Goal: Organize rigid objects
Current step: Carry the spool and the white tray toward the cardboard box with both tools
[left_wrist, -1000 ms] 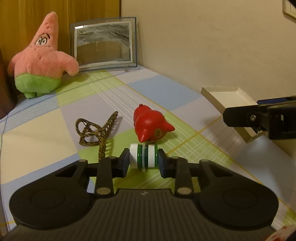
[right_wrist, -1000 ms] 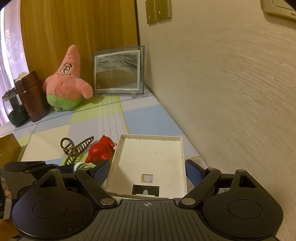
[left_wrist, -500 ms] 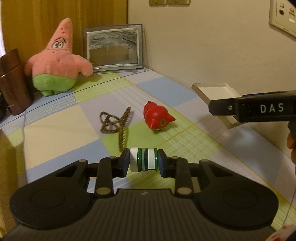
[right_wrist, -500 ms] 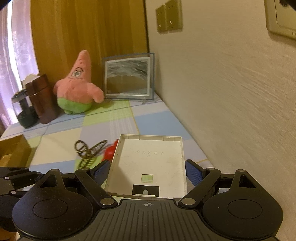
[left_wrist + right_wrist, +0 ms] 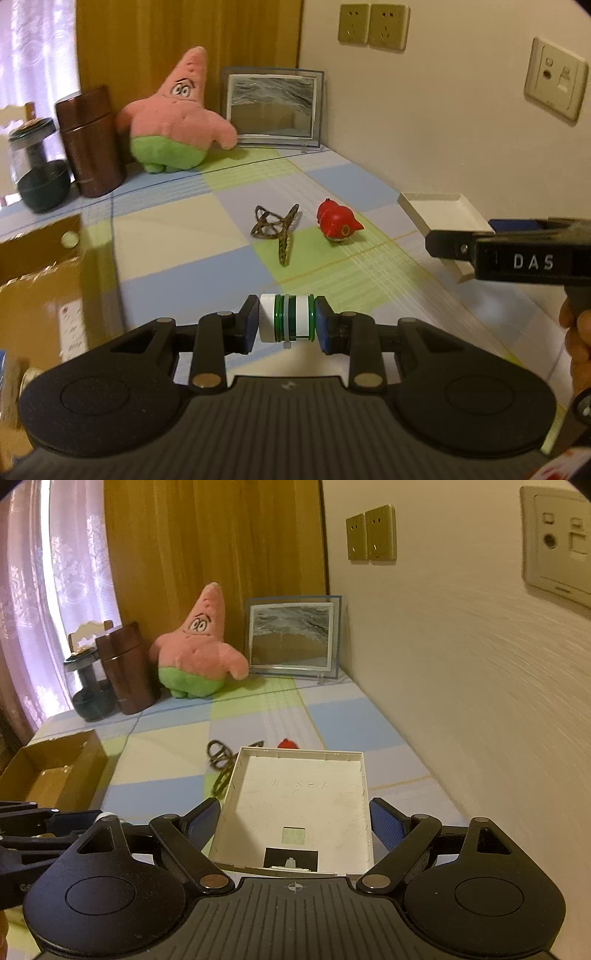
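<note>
Left gripper (image 5: 286,323) jaws pinching green-white spool (image 5: 286,322), right gripper (image 5: 294,819) jaws clamping white tray (image 5: 300,805)

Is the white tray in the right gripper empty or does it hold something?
Empty: the white tray shows only its bare floor between the right gripper's pads.

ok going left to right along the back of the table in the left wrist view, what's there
dark glass jar → brown canister → pink starfish plush → framed sand picture
</note>
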The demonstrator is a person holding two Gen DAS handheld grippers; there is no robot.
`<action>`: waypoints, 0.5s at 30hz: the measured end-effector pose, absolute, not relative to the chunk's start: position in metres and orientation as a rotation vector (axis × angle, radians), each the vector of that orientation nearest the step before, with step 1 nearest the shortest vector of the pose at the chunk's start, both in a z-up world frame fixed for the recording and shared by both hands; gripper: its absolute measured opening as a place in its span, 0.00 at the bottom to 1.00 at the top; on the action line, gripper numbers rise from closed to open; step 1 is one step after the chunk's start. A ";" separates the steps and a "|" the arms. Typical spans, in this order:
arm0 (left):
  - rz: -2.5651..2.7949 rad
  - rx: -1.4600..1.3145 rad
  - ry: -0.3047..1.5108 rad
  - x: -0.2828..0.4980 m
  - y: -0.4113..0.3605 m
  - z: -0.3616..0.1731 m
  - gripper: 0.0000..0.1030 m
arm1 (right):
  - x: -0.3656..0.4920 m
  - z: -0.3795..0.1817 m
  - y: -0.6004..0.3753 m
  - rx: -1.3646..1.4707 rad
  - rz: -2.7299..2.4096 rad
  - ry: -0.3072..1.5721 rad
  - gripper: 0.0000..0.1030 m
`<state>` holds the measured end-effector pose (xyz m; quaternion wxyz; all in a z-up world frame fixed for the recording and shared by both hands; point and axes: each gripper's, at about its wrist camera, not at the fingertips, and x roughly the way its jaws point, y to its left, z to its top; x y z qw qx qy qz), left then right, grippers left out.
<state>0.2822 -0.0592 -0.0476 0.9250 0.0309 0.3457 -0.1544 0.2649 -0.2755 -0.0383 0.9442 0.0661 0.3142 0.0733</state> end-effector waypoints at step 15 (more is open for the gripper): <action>-0.216 0.019 0.680 0.181 -0.009 0.000 0.26 | 0.180 -0.014 -0.237 0.166 0.217 0.643 0.81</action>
